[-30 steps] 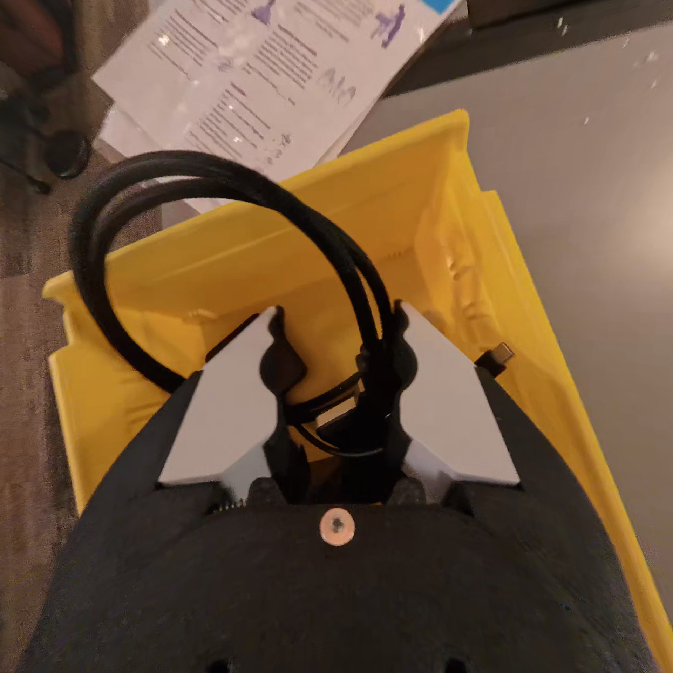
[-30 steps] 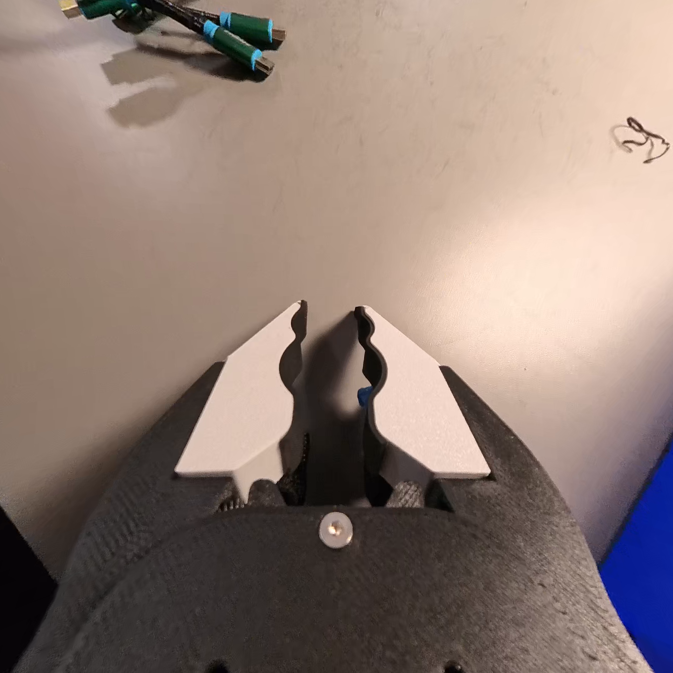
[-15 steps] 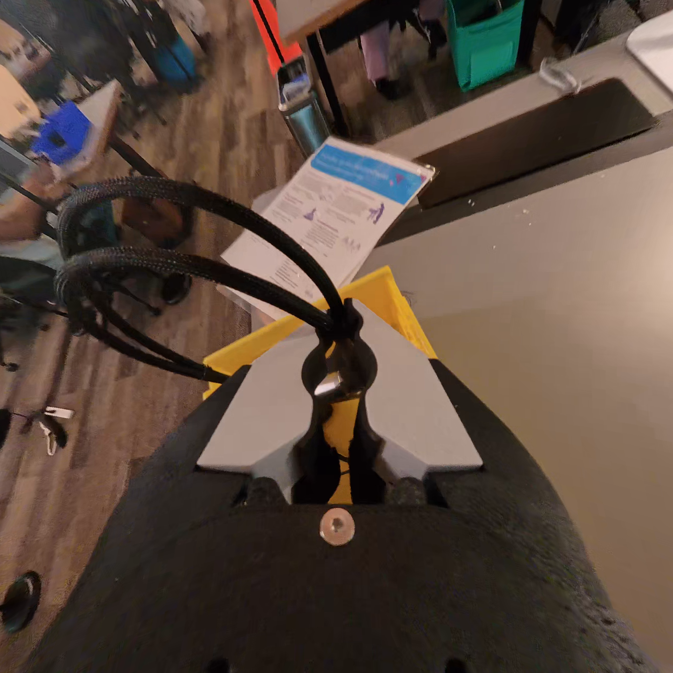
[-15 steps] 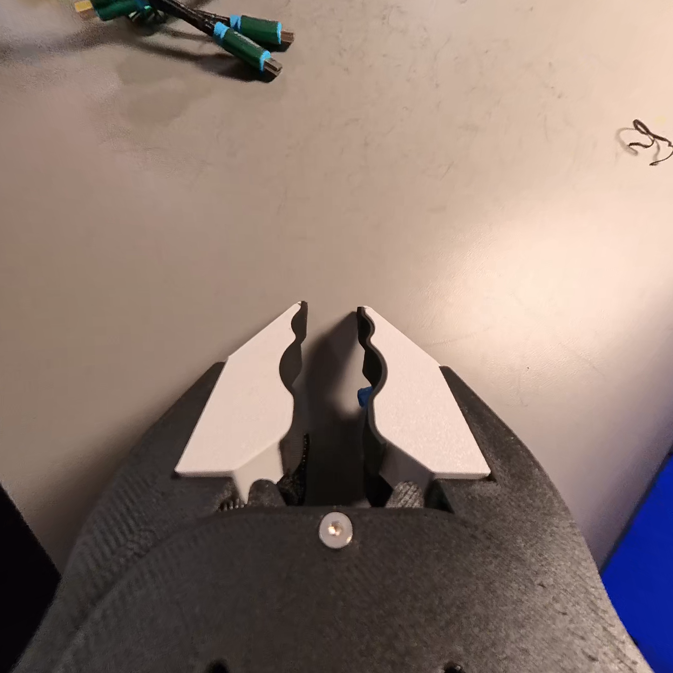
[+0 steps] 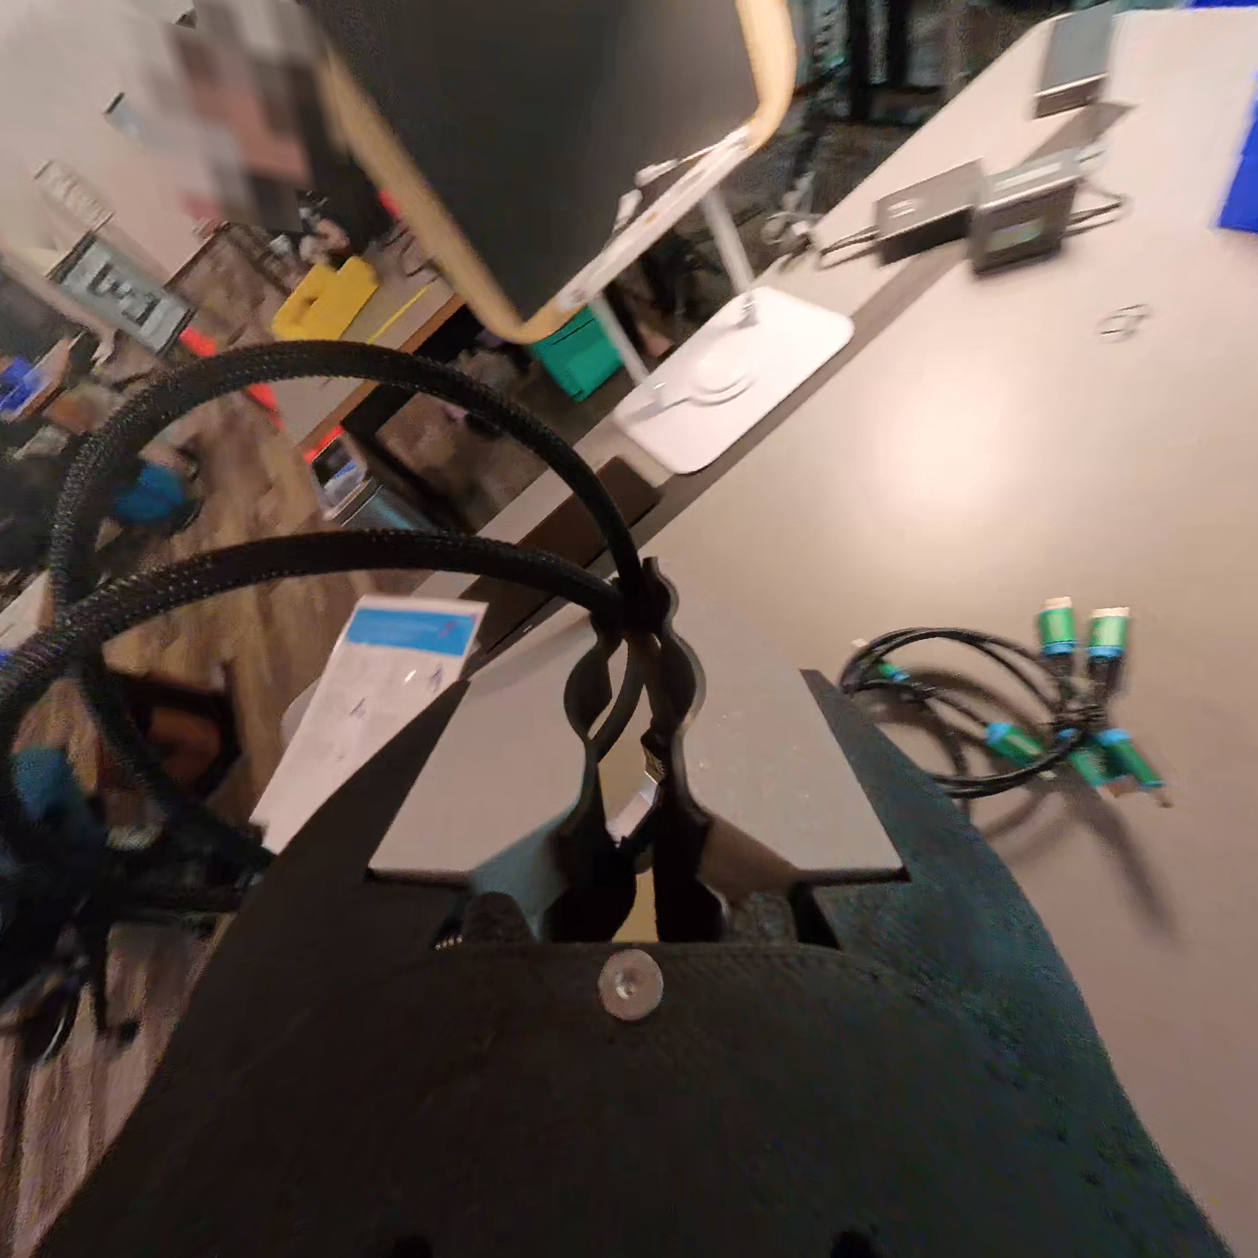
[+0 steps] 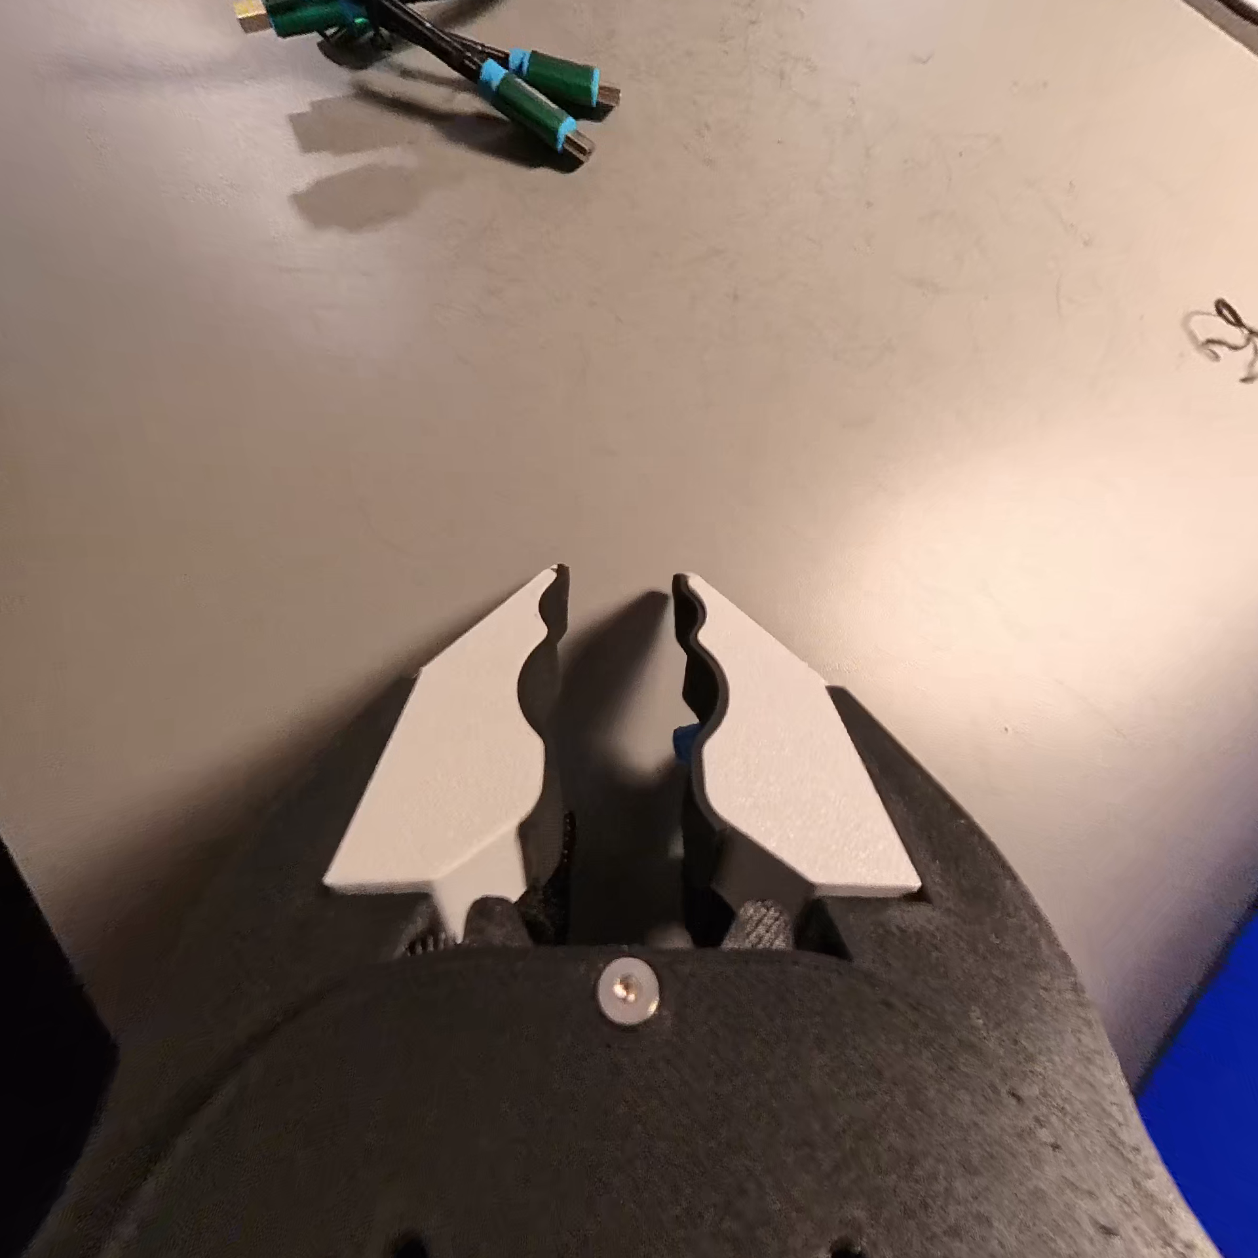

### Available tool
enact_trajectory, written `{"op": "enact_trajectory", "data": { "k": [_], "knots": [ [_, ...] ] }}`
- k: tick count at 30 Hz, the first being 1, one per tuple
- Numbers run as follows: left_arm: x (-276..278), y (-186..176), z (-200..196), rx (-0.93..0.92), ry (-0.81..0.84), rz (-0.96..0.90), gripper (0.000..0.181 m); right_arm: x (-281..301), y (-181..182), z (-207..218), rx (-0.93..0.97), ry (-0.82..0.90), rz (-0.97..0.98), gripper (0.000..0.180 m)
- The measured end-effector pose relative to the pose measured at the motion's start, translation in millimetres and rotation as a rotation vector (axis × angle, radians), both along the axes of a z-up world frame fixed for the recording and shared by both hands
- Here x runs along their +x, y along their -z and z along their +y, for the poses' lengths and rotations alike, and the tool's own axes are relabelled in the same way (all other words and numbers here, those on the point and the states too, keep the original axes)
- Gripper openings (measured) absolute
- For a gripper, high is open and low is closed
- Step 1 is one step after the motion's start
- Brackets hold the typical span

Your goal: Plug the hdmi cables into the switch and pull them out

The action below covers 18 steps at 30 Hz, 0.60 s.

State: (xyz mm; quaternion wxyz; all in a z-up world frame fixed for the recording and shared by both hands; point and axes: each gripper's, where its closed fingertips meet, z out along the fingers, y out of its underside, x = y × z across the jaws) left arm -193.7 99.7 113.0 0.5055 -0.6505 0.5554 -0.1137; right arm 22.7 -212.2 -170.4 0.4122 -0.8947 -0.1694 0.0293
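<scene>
Left gripper (image 5: 630,599), jaws closed on a coiled black braided cable (image 5: 327,544) and held above the near left edge of the worktop (image 5: 953,490). The coil loops out to the left over the floor; a metal plug end (image 5: 647,783) shows between the jaws near their base. Right gripper (image 6: 619,578), jaws narrowly apart and holding nothing, low over bare worktop.

Handling, as judged: the braided cable looks light and springy, so the coil will tend to swing and unwind. For insertion the rigid plug body is the place to grip, since the cord would buckle under a push. The green-sleeved HDMI cables (image 5: 1062,715) with blue collars offer short stiff housings suited to such a grip.

Differences between views: the left wrist view alone shows the held coil, a white monitor base (image 5: 735,381), a printed sheet (image 5: 381,694) off the left edge, and small dark boxes (image 5: 926,211) at the far side, one possibly the switch, though blur prevents certainty. The right wrist view shows only two green plugs (image 6: 544,88) at far left and a small twist of black wire (image 6: 1225,333) at far right.
</scene>
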Motion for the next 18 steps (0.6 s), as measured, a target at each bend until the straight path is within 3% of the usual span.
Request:
{"op": "enact_trajectory", "data": {
  "k": [4,10,12,14,16,18],
  "knots": [
    [67,10,-63,-0.063,0.199,-0.022,0.007,-29,-36,24,0.139,-0.065,0.11,0.04],
    [160,39,-151,-0.255,0.491,-0.03,0.007,-37,-116,87,0.318,-0.062,0.123,0.09],
    [183,49,-172,-0.309,0.556,-0.024,0.006,-28,-124,106,0.33,-0.033,0.095,0.095],
    [201,62,-187,-0.361,0.604,-0.011,0.006,-25,-117,119,0.302,-0.031,0.112,0.079],
    [215,79,-194,-0.403,0.628,0.018,0.006,-21,-100,127,0.273,-0.019,0.135,0.031],
    [225,100,-189,-0.417,0.625,0.064,0.007,-15,-80,133,0.243,0.002,0.154,0.022]
  ]
}}
